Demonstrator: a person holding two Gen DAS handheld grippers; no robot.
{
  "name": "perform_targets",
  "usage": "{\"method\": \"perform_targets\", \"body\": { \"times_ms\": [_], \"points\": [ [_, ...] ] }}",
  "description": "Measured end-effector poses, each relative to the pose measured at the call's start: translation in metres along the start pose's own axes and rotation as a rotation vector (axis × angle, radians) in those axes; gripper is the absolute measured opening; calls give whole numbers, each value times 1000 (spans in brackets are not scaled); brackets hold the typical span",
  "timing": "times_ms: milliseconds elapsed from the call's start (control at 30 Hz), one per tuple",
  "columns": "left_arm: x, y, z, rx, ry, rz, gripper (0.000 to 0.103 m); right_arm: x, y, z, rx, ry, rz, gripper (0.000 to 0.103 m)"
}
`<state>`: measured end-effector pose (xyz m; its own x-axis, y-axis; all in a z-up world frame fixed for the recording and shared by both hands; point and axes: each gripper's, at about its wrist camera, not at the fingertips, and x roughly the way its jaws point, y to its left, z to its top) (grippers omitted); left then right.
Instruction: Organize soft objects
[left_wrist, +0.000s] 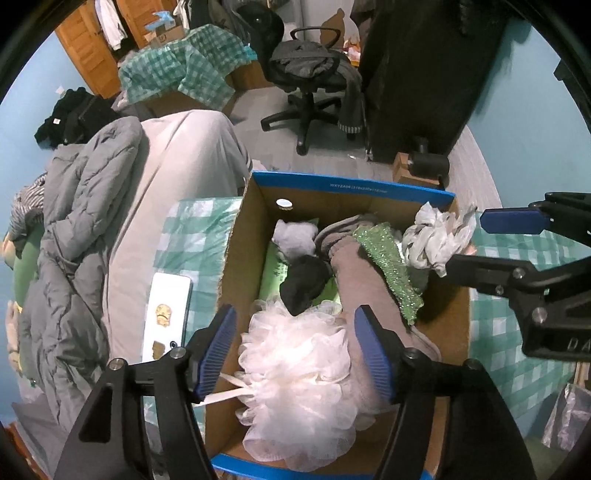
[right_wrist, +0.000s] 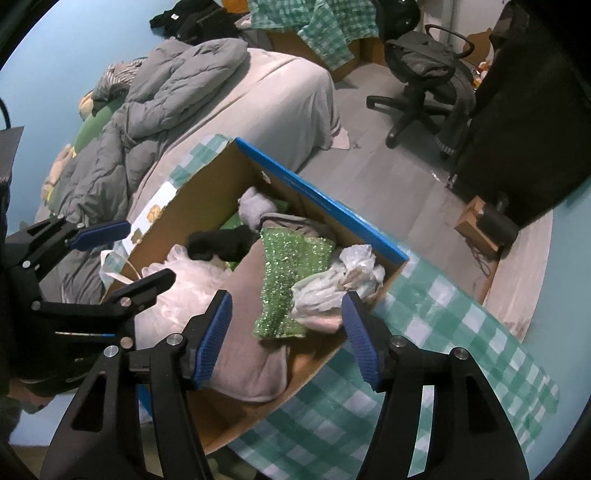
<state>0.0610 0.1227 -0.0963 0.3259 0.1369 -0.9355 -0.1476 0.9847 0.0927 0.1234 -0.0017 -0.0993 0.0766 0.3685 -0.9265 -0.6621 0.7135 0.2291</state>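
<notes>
Bedroom: checked cloth (right_wrist: 424, 369) under box (left_wrist: 354, 184), bed (left_wrist: 177, 147) left, chair (left_wrist: 310, 74) ahead. Left gripper (left_wrist: 295, 354) wide open over sponge (left_wrist: 295, 387); right gripper (right_wrist: 286, 338) open, empty, over towel (right_wrist: 255, 332).

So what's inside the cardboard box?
Inside the cardboard box: white bath pouf, taupe cloth, green sequin fabric, crumpled plastic bag, black and grey pieces. Anything beneath them is covered.
</notes>
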Motion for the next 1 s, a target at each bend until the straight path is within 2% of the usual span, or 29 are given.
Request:
{"method": "perform_targets", "body": {
  "times_ms": [167,267,567,633,667,1000],
  "points": [
    [-16,-1,-3,-10,-17,-4,73,-19,0,-4,9,-28,-14,63],
    [-29,-3,-6,-13,-32,-4,80,-33,2,-7,7,-49,-27,63],
    [-60,-7,-13,-24,-58,-2,82,-71,5,-17,8,-113,-47,63],
    [-68,-9,-15,-32,-68,-2,91,-78,4,-19,13,-123,-48,63],
    [-73,-9,-16,-39,-75,-2,92,-83,3,-21,17,-129,-47,63],
    [-102,-18,-25,-105,-105,-34,93,-116,-8,-43,61,-184,-63,64]
  ]
}}
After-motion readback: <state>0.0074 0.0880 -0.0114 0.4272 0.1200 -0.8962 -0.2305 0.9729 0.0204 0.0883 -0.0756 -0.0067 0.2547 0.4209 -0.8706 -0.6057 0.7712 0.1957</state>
